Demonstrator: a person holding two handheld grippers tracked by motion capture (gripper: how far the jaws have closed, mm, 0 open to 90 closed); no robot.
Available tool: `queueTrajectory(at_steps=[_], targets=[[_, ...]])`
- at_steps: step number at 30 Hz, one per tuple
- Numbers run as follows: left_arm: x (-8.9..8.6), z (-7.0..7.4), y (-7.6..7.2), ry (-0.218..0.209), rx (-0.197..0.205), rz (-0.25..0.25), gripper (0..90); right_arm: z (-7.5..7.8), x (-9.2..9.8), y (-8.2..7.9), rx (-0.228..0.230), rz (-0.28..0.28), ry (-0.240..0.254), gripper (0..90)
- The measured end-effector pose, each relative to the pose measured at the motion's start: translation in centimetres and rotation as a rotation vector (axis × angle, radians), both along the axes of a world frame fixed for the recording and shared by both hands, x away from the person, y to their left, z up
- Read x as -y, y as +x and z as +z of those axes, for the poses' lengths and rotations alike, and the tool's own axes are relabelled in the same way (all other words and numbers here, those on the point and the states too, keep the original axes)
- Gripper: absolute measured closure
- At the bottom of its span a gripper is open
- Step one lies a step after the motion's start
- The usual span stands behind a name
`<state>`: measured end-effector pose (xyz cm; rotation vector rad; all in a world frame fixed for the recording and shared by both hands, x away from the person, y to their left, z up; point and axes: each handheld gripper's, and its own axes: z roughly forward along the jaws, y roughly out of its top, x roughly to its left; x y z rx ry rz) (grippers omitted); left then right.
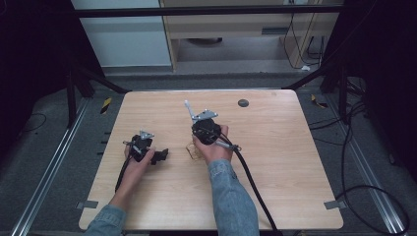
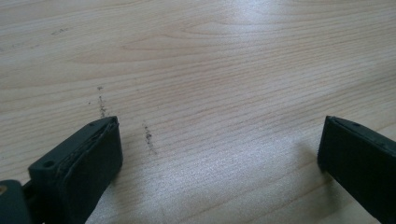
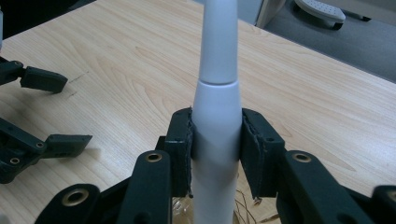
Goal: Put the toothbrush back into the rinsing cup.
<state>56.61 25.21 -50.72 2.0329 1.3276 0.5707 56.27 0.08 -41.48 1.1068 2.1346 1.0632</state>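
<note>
My right gripper [image 3: 216, 135] is shut on a white tapered handle [image 3: 217, 93], like that of an electric toothbrush, with one pad pressed on each side of it. In the high view the white handle [image 1: 188, 109] sticks up and away from the right gripper [image 1: 197, 140] near the table's middle. A small clear container [image 1: 192, 151] sits just under that hand. My left gripper [image 1: 160, 156] rests low over the table at the left, and the left gripper [image 2: 219, 140] has its jaws wide apart over bare wood. The left gripper [image 3: 46, 112] holds nothing.
The wooden table [image 1: 275, 162] carries a small dark round spot [image 1: 243, 103] near its far edge. Black cables [image 1: 251, 182] trail from the grippers toward the near edge. Dark frame legs and floor cables surround the table.
</note>
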Motion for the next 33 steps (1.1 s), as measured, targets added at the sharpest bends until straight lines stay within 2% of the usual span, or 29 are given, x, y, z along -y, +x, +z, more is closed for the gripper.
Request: queueTrajectory(at_steps=[33], targets=[[0.0,0.0,0.0,0.001,0.000,0.000,0.0,1.2,0.6,-0.9,0.015,0.017,-0.005,63.5]])
